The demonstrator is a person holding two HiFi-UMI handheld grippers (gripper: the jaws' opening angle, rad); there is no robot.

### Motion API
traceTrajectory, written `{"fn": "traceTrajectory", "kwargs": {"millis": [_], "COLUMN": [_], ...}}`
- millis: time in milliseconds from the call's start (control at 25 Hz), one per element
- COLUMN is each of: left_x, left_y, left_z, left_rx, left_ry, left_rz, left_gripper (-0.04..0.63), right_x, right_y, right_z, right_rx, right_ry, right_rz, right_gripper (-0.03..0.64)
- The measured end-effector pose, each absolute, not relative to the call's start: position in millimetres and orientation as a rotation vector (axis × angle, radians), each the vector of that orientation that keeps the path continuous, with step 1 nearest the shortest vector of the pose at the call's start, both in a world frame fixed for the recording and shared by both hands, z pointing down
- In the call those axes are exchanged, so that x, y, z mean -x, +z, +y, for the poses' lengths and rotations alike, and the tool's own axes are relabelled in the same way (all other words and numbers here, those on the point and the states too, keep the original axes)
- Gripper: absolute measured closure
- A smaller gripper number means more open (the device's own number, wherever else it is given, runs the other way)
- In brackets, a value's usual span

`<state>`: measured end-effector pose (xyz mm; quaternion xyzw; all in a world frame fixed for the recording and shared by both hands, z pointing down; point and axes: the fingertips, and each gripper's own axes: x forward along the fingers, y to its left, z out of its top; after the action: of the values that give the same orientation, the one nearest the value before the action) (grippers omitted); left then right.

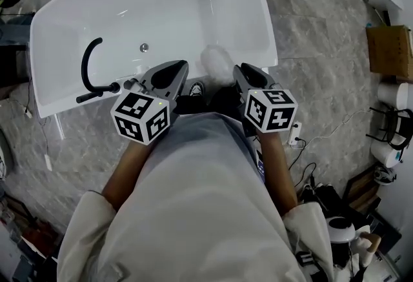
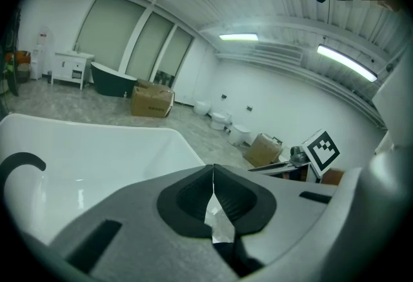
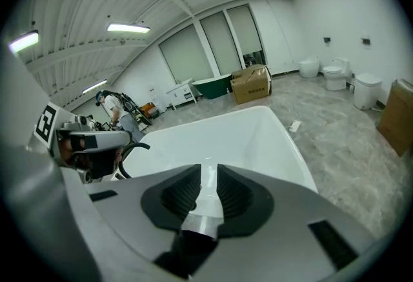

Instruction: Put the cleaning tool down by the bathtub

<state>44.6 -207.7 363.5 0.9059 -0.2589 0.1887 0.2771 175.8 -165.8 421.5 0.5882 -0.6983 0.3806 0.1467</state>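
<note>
The left gripper (image 2: 213, 171) is sitting with jaws fully closed, gripping nothing. The right gripper (image 3: 206, 174) is holding its jaws slightly apart, nothing between them. The cleaning tool (image 1: 216, 62), white and fluffy, is lying at the bathtub (image 1: 155, 3) near end, close to the right gripper.

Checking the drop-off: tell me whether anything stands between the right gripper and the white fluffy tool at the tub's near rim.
Nothing visible does. The fluffy tool rests at the near rim of the bathtub, close beside the right gripper, whose jaws stand apart and empty.
</note>
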Motion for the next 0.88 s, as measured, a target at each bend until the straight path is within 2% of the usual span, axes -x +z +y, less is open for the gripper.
{"fn": "traceTrajectory", "kwargs": {"millis": [880], "left_x": [-57.7], "left_y": [359.7], "left_z": [-215.1], "left_rx": [-2.472], "left_ry": [0.499], "left_rz": [-0.663], "left_gripper": [0.586], "right_x": [-198.5], "right_y": [359.7], "right_z": [-140.4], "right_rx": [-1.87], "right_ry": [0.935], "right_rz": [-2.028], "right_gripper": [0.604]}}
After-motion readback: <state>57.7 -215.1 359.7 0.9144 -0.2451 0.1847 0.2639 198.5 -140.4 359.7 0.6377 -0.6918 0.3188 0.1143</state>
